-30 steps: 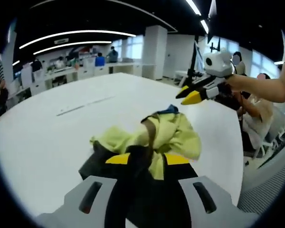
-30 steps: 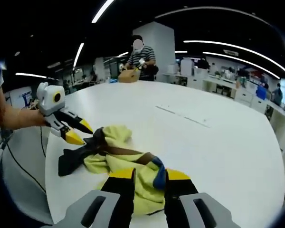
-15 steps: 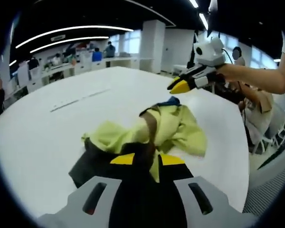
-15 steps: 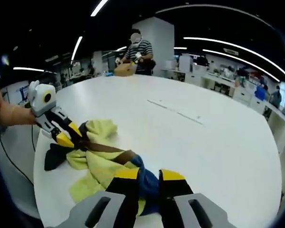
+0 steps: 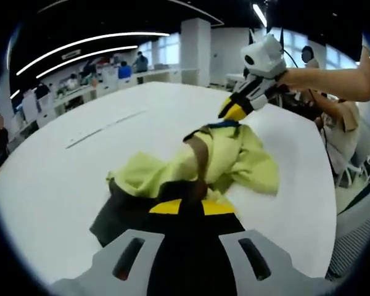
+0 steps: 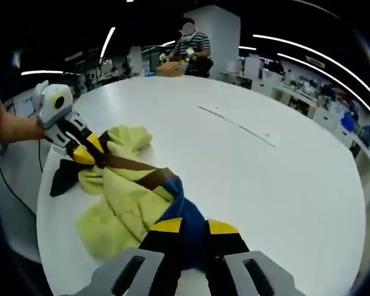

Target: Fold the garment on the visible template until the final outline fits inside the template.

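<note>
We stretch the garment (image 6: 132,194) between both grippers.
Our left hand-held gripper (image 5: 191,206) clamps its dark end, our right hand-held gripper (image 6: 194,227) its blue end, above the white bench (image 6: 265,185).

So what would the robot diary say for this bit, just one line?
left tool: shut on garment's dark end | right tool: shut on blue end | garment: bunched, strung between tools on white table | fold: not yet done

Long ceiling strip lights (image 5: 80,43) give bright, even light with a soft sheen on the white surface (image 6: 246,179), while fisheye bending warps the edges and the far room looks blurred.
</note>
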`<action>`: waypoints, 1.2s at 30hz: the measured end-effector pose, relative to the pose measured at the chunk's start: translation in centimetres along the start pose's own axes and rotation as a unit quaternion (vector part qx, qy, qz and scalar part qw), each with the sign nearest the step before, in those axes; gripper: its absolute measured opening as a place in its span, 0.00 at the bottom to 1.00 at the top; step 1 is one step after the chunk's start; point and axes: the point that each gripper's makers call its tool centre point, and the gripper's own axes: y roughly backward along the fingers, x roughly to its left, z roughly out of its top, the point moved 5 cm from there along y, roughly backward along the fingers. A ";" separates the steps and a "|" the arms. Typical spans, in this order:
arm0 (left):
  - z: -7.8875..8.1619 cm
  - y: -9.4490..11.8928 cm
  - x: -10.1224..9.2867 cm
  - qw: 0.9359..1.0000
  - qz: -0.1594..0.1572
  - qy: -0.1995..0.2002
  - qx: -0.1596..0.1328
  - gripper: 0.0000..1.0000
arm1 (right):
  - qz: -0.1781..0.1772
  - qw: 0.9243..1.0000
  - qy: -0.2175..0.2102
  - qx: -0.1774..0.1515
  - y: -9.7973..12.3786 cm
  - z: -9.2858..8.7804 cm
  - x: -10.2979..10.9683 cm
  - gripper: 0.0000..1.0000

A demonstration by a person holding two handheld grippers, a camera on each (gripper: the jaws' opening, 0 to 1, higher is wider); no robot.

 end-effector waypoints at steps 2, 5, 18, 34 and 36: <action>-0.1 -0.1 -0.1 1.000 0.000 0.000 0.001 0.08 | 0.000 1.000 0.016 0.015 -0.2 -0.4 0.0 0.07; -0.2 -0.2 -0.2 1.000 -0.001 -0.005 0.006 0.08 | 0.005 0.999 0.032 0.028 -0.6 -0.9 0.2 0.07; -0.5 -0.6 -0.1 1.000 0.013 -0.015 0.017 0.02 | 0.004 0.999 0.029 0.037 -1.0 -1.1 0.1 0.00; 2.5 2.8 -0.2 0.999 0.033 -0.013 -0.038 0.00 | -0.021 0.999 0.025 -0.004 1.5 0.6 -0.2 0.00; 3.2 3.3 0.1 0.998 0.044 -0.017 -0.044 0.00 | -0.026 0.999 0.019 -0.015 2.1 1.0 -0.4 0.00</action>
